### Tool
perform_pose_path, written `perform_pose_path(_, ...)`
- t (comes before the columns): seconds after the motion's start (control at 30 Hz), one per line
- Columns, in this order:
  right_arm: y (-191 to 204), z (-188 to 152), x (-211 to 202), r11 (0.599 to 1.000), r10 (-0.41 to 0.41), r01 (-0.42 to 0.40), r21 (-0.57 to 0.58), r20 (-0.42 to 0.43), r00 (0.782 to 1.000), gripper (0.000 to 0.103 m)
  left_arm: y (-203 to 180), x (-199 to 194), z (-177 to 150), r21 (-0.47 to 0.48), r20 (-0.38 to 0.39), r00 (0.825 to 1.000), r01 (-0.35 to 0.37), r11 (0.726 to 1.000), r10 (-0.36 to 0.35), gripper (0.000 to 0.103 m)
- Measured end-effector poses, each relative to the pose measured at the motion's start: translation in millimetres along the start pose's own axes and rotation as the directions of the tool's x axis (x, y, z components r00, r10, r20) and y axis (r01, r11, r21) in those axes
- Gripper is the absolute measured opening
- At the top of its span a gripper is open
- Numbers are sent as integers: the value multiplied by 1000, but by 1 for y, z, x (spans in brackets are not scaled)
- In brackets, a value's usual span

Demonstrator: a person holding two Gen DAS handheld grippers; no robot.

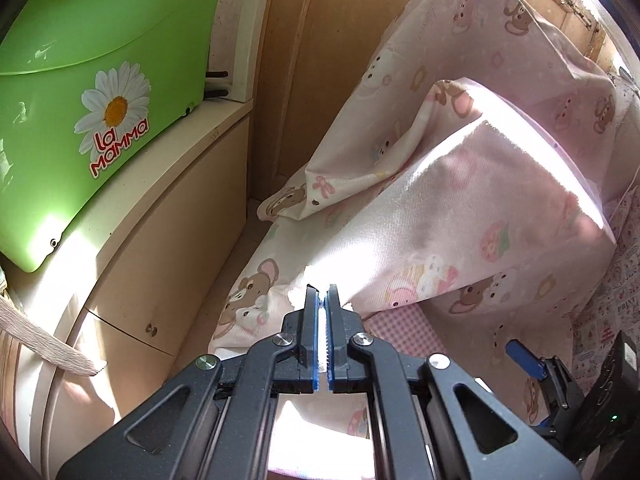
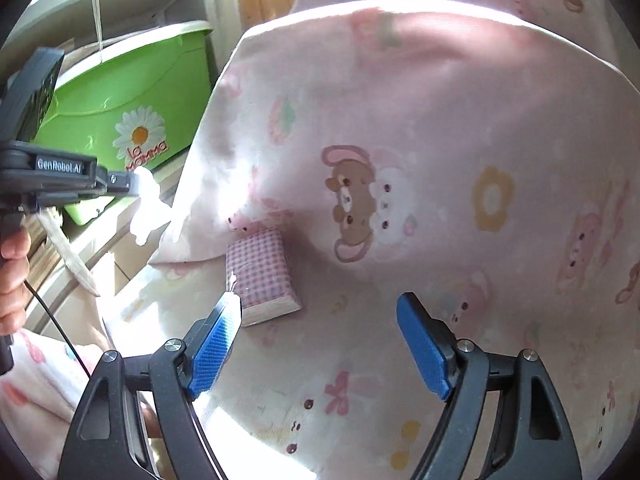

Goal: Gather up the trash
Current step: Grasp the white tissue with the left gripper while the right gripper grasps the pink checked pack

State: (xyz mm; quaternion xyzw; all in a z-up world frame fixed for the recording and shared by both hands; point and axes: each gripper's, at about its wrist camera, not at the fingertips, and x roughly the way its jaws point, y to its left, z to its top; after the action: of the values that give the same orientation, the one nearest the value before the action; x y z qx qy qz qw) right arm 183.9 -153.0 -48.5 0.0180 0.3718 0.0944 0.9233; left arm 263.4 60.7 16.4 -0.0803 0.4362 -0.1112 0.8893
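Right wrist view shows the left claw (image 2: 134, 184) clamped on a white tissue scrap (image 2: 150, 210) beside the green tub (image 2: 120, 92), while the right claw (image 2: 320, 344) gapes empty; the thin scrap could tear free.

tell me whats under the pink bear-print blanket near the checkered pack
The pink checkered pack pokes out from under the bear-print blanket, its far end covered. It lies on more printed fabric. Anything deeper under the blanket is hidden.
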Motion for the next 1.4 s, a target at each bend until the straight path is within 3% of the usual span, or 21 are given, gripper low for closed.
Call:
perform_pose_path(0.17, 28, 0, 27, 991, 23, -28, -132, -45, 999, 82, -6, -22, -1, 21, 88, 995, 51, 998, -53, 2)
perform_pose_path(0.33, 40, -1, 44, 985, 31, -41, -166, -64, 997, 82, -7, -45, 0, 18, 231, 972, 34, 999, -37, 2)
perform_pose_path(0.43, 41, 1, 50, 986, 53, -63, -152, -68, 996, 82, -7, -51, 2, 27, 279, 960, -14, 1000, 6, 2)
perform_pose_path(0.57, 44, 1, 54, 980, 41, -55, -191, -81, 996, 73, -10, -50, 2, 41, 284, 959, -1, 999, -11, 2)
perform_pose_path(0.7, 47, -5, 62, 976, 15, -40, -216, -117, 993, 54, -14, -48, 0, 62, 280, 960, -3, 998, -14, 2)
perform_pose_path(1.0, 32, -4, 24, 993, 13, -14, -118, -9, 1000, 53, -14, -53, -4, 76, 291, 957, -17, 997, -6, 2)
perform_pose_path(1.1, 24, -4, 8, 996, 0, 1, -95, 9, 1000, 53, -8, -59, -2, 63, 320, 947, -29, 998, 7, 2)
perform_pose_path(1.4, -4, -12, -33, 999, -51, 51, -1, 45, 998, 53, -4, -61, -10, 60, 309, 951, -4, 998, -15, 2)
